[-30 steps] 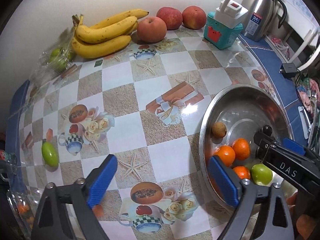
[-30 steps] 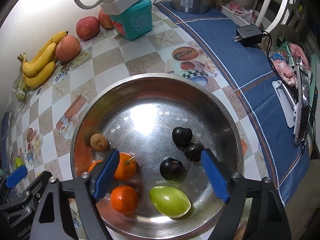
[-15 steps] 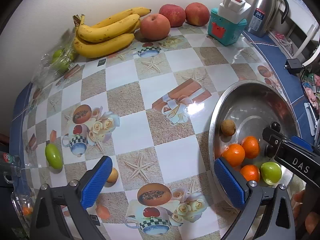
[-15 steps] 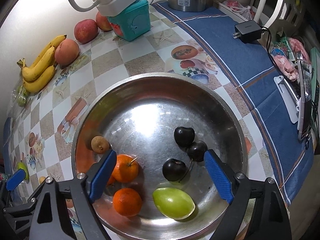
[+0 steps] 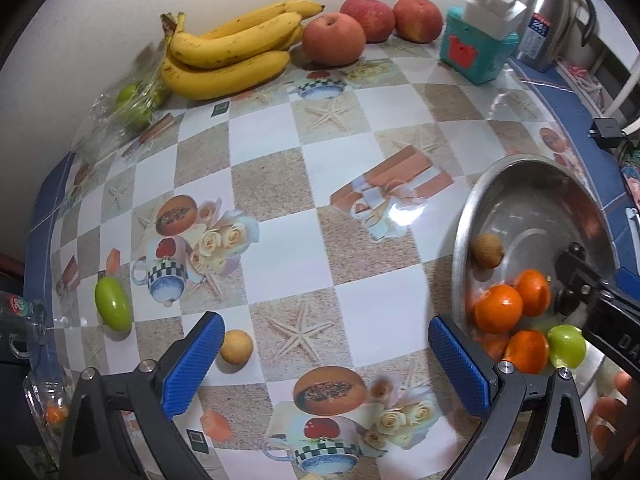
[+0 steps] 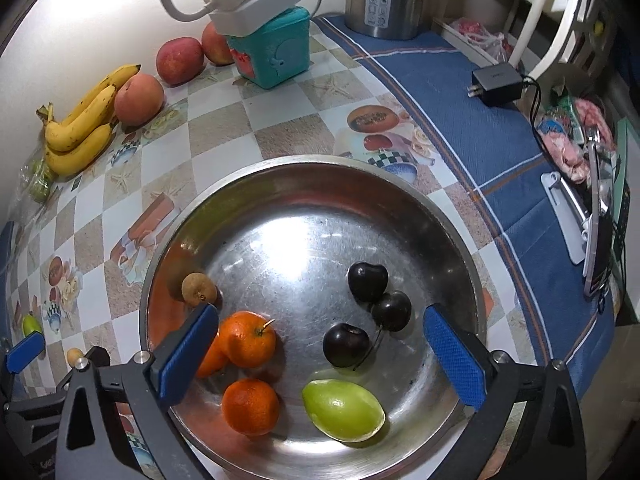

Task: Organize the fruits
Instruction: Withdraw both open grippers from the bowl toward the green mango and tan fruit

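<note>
Bowl [image 6: 448, 224] with three oranges [image 6: 248, 338], three cherries [image 6: 367, 281], one longan [image 6: 199, 288].

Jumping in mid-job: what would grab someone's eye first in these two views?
The big steel bowl under the right tool, holding three oranges, three dark cherries, a green fruit and a small brown one. That tool's jaws are opening with nothing gripped between them. Next, the bananas and three apples along the far wall, and two strays near the open left tool: a tan fruit and a green one.
</note>
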A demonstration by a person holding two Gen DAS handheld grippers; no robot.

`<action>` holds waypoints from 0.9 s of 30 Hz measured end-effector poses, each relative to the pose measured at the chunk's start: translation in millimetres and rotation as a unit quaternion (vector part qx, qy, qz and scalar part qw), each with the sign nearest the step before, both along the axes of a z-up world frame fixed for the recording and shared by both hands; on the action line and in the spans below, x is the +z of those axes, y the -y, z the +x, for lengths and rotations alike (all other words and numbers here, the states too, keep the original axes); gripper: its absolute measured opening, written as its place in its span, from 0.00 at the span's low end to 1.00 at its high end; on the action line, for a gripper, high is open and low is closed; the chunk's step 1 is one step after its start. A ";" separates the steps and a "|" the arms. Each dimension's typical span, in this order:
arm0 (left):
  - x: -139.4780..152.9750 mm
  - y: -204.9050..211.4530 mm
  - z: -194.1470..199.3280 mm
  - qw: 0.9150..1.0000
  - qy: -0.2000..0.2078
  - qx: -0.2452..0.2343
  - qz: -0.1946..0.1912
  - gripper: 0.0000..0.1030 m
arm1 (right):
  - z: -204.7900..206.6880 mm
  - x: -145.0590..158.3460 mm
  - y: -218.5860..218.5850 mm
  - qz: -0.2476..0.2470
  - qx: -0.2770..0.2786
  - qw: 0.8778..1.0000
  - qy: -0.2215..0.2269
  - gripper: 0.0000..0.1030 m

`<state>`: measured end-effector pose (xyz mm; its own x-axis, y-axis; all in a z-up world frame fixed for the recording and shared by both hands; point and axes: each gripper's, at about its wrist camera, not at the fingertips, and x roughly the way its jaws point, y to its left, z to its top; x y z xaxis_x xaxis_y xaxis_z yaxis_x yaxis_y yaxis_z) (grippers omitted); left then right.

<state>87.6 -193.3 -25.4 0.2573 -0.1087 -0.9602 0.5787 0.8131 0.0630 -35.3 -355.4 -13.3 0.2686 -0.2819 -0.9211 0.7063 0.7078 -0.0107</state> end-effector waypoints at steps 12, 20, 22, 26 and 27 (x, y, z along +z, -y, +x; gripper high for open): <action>6.7 -14.7 12.5 1.000 0.010 0.013 0.001 1.00 | 10.3 0.5 -20.2 -0.006 0.033 0.999 0.003 0.99; 37.3 -46.7 28.1 0.997 0.066 0.037 0.007 1.00 | 19.6 17.7 -44.2 -0.001 0.065 0.996 0.068 0.99; 40.9 -59.9 35.5 0.996 0.070 0.051 0.005 1.00 | 24.1 22.2 -53.5 -0.007 0.078 0.994 0.078 0.99; 46.4 -87.2 48.6 0.993 0.084 0.077 0.007 1.00 | 34.8 25.8 -71.0 -0.001 0.103 0.990 0.094 0.99; 46.5 -94.0 51.7 0.993 0.086 0.084 0.011 1.00 | 37.9 25.9 -75.6 0.003 0.110 0.989 0.097 0.99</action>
<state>139.2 -99.3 21.2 0.4306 -0.0294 -0.9021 0.4142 0.8944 0.1685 2.7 -279.9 12.6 0.4953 -0.1913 -0.8474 0.5238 0.8439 0.1156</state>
